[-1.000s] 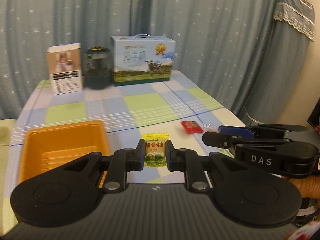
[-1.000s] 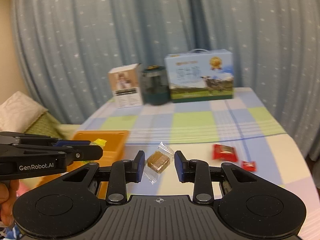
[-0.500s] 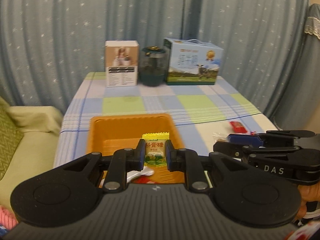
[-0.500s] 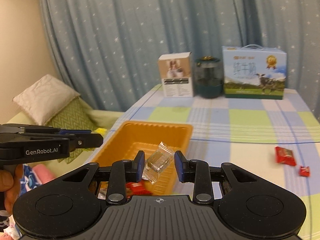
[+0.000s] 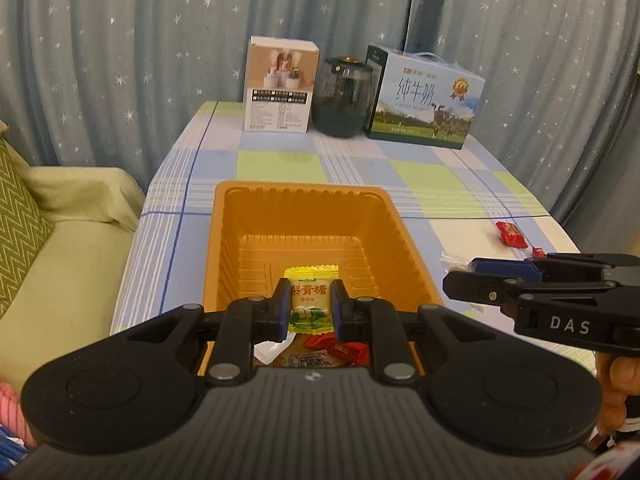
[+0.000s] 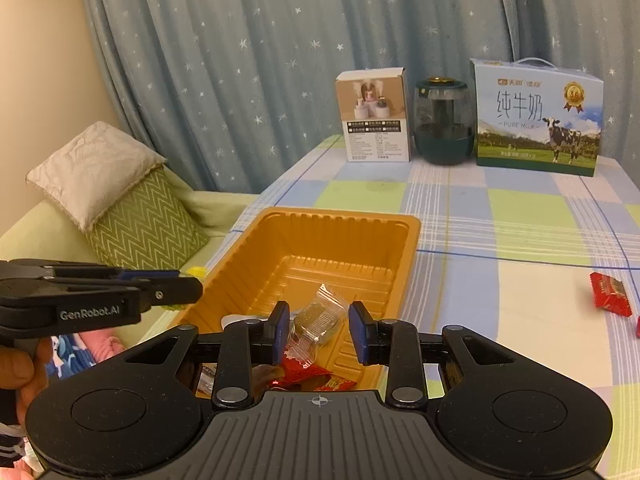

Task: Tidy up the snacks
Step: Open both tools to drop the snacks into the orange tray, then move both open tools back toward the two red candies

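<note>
Right gripper (image 6: 318,330) gripping clear-wrapped candy (image 6: 318,320), over orange tray (image 6: 340,220)

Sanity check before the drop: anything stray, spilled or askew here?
Only the two red candies lying loose on the tablecloth, outside the orange tray. Nothing looks spilled or damaged. Left gripper pinches a yellow candy; right gripper holds a clear-wrapped candy over the tray.

I have swung both grippers across from the open tabletop to the orange tray (image 5: 224,240). My left gripper (image 5: 307,310), carrying the yellow candy (image 5: 310,300), hung beside the tray a second ago and now hangs over its near end. My right gripper (image 6: 318,330), carrying the clear-wrapped brown candy (image 6: 320,318), has likewise come over the tray's near end, above the red wrappers (image 6: 308,374) inside.
</note>
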A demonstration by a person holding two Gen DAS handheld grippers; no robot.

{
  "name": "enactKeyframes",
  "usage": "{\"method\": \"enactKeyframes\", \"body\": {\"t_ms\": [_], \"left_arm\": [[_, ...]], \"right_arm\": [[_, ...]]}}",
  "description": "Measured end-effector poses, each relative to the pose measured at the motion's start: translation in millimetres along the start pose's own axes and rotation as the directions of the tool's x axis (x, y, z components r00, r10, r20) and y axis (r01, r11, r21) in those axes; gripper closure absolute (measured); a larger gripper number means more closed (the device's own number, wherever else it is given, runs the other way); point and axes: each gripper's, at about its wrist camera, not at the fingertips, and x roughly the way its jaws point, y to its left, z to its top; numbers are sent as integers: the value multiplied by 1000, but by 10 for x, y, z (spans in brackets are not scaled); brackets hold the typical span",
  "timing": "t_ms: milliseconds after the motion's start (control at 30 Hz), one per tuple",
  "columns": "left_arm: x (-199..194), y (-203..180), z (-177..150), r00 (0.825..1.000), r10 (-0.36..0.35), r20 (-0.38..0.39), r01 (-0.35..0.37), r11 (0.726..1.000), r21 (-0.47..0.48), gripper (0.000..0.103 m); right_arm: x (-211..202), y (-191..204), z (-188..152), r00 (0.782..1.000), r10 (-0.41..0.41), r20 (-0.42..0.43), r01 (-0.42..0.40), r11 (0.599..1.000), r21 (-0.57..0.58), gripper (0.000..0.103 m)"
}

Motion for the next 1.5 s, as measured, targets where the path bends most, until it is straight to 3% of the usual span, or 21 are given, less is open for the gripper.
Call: {"method": "enactKeyframes", "body": {"t_ms": [100, 233, 767, 833, 900, 1100, 1500], "left_arm": [[75, 24, -23, 1000, 3, -14, -3, 1000, 0, 84], [99, 80, -22, 1000, 17, -7, -17, 1000, -16, 73], [-130, 243, -23, 996, 76, 42, -73, 995, -62, 72], [-128, 246, -34, 996, 78, 40, -75, 995, -66, 72], [-131, 255, -48, 996, 75, 39, -72, 994, -77, 71], [-147, 243, -76, 997, 72, 37, -69, 994, -79, 70], [-215, -123, -19, 998, 33, 51, -30, 998, -50, 60]], "right_arm": [[39, 0, -11, 1000, 2, -5, -2, 1000, 2, 70], [79, -4, -14, 1000, 1, -10, -1, 1000, 4, 70], [138, 48, -33, 998, 54, -22, -53, 998, 16, 70], [142, 28, -28, 996, 83, -18, -82, 996, 36, 64], [119, -6, -16, 995, 96, 2, -96, 993, 64, 27], [17, -164, 8, 997, 72, 26, -74, 991, 112, 26], [-455, -498, -99, 997, -62, 54, 54, 989, 138, 26]]}}
